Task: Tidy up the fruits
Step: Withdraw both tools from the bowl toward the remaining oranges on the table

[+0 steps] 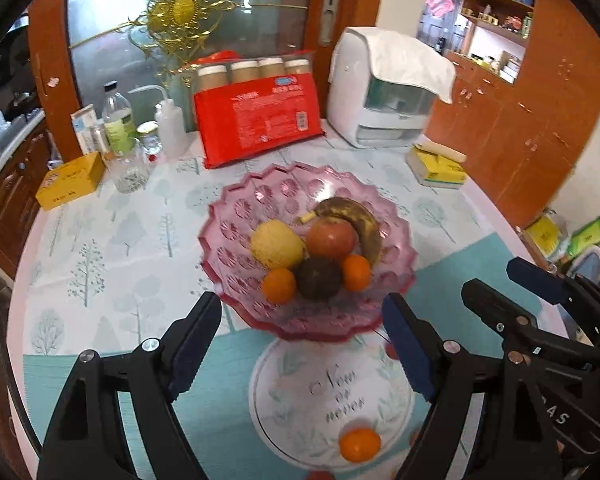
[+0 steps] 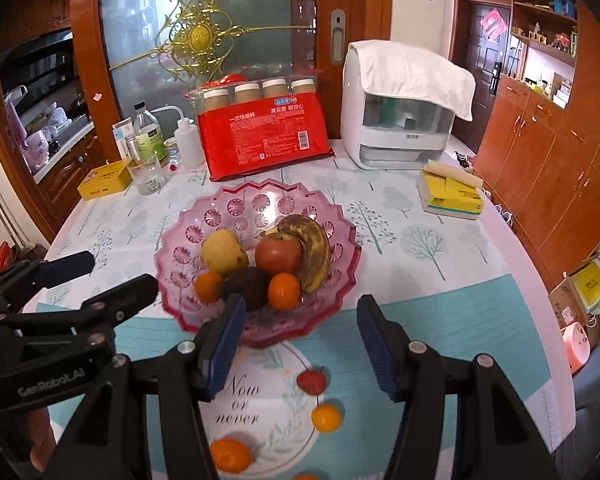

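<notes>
We hold left gripper [image 1: 302, 334] open, empty; right gripper [image 2: 302, 338] open, empty too. Bowl [image 1: 236, 216] ahead of both fingertips, holding pear [image 1: 276, 244], apple [image 1: 332, 240], banana [image 1: 364, 224]. Loose orange [image 1: 359, 445] on table below left fingers.

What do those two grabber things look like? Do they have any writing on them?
Both the left gripper and right gripper are black plastic, with silver screws and ridged dark blue pads inside the fingers. White lettering on the left one's side reads "GenRobot.AI".
</notes>
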Available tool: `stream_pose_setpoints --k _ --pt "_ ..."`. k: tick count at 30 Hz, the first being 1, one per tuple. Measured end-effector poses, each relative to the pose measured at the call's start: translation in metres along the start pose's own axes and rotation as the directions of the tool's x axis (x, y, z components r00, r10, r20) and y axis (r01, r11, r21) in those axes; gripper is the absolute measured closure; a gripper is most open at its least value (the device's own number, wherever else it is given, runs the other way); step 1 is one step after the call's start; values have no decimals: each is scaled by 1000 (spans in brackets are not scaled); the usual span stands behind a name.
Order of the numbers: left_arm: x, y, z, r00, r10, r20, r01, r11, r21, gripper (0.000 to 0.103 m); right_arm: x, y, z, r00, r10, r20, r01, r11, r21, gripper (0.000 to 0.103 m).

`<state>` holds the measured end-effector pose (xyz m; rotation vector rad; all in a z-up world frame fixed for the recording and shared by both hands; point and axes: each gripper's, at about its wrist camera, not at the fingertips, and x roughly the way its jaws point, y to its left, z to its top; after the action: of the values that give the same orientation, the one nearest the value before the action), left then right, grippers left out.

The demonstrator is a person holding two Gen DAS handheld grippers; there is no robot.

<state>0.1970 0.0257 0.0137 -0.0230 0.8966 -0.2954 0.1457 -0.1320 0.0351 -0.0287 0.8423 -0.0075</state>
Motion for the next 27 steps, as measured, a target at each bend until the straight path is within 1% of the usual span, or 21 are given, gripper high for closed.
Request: stream_pose_setpoints --k 3,5,7,11,14,16,21,24,27 --pt "-4 -4 -7 999 -35 -35 36 999 18 21 -16 -1 -7 1000 15 7 -15 1000 1 45" --pt "-7 -6 -11 998 -52 -46 53 998 21 19 -24 -2 -11 1000 10 6 -10 1000 1 45" --pt "-9 -8 -15 997 -57 -54 58 998 20 14 -33 -3 -15 1000 -1 10 1 1000 -2 45" --pt "-12 -13 -21 996 -63 -68 65 997 38 10 -49 -8 -27 1000 -7 9 7 1000 0 45" --pt "-13 -19 -27 994 -69 -79 75 995 68 7 -58 -16 -38 1000 -10 2 9 1000 22 45" --pt "-11 -24 -32 993 -76 -88 84 992 91 3 -60 -23 -48 1000 -18 -9 19 999 38 45" --pt "-4 -37 -48 990 -73 -119 91 983 157 3 -57 -39 -78 997 -51 -53 55 994 89 45" --pt "-2 -49 -64 992 -57 -110 81 970 229 3 -52 -44 -99 994 -54 -92 65 991 115 45" --pt "2 -58 -76 991 -57 -122 89 956 280 3 -46 -48 -119 991 -51 -128 69 988 139 45"
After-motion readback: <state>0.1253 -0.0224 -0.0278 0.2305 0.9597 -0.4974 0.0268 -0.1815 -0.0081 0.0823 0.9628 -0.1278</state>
